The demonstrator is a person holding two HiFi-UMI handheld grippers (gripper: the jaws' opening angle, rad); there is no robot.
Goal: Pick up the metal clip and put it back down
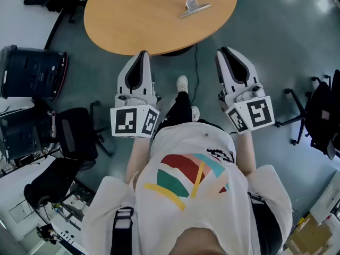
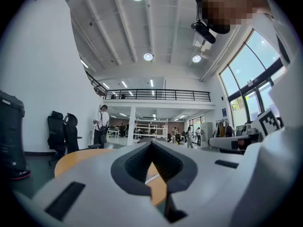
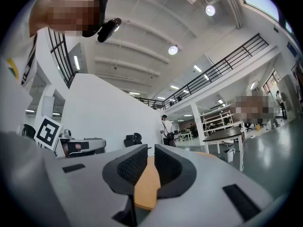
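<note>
The metal clip [image 1: 194,7], silver with a long handle, lies on the round wooden table [image 1: 138,20] toward its far right side. My left gripper [image 1: 142,54] is shut and empty, its tip just short of the table's near edge. My right gripper [image 1: 222,51] hangs to the right of that edge, also shut with nothing in it. In the left gripper view the jaws [image 2: 151,144] meet at the tip, and the tabletop [image 2: 80,157] shows beyond them. In the right gripper view the pads [image 3: 148,151] stand together over a strip of table [image 3: 144,188].
A black bin [image 1: 32,70] and black office chairs [image 1: 74,137] stand to the left, and another chair [image 1: 321,116] to the right. My feet [image 1: 183,84] and a floor cable [image 1: 196,62] are under the table's near edge. A person [image 2: 101,124] stands far off.
</note>
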